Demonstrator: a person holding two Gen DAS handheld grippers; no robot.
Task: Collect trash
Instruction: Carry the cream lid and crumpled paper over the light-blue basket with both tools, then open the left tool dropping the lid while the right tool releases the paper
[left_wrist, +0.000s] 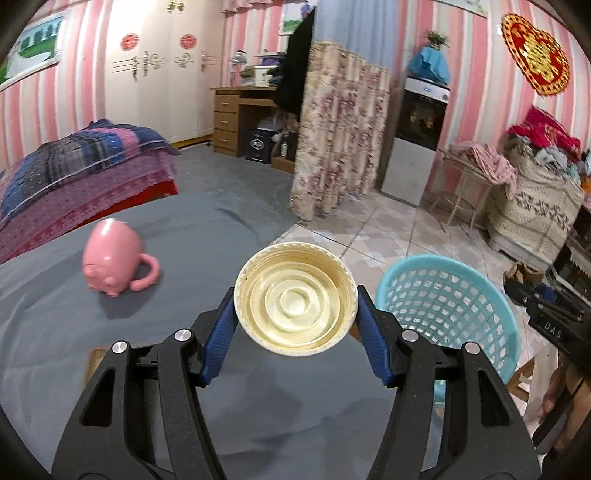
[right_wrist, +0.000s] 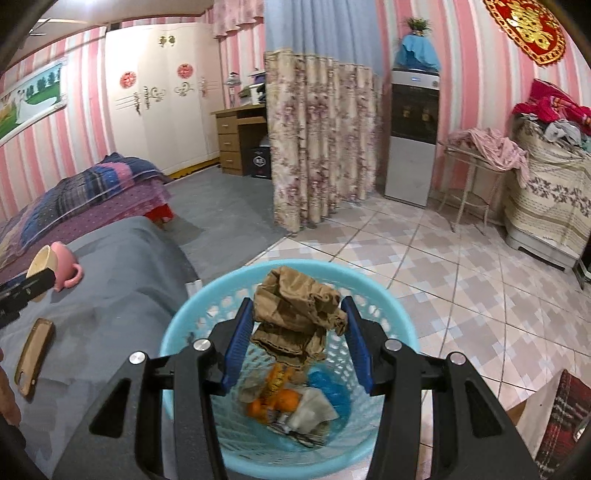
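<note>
We have both pieces of trash in hand, and the step now is the drop into the blue basket (right_wrist: 288, 369).

The right gripper (right_wrist: 297, 332) pinches a crumpled brown paper (right_wrist: 295, 310) between its blue pads, and in its own view that paper hangs directly above the basket's mouth, over the orange peel (right_wrist: 275, 400) and wrappers already lying at the bottom. We judge this one ready: spread the jaws while the wad is centred over the opening, away from the rim, so it cannot catch on the lattice wall.

The left gripper (left_wrist: 295, 306) clamps a cream plastic lid (left_wrist: 295, 299) across its width, hollow side facing the camera. It is above the grey worktop (left_wrist: 184, 369), near the edge that faces the basket (left_wrist: 447, 314), with the basket off to its right and lower. We should carry it past that edge until the lid sits over the opening before letting go; a lid is light and round, so released short it would likely roll along the floor.

Both grippers are tilted downward. The pink mug (left_wrist: 112, 264) on the worktop is not trash and lies well apart from our path.
</note>
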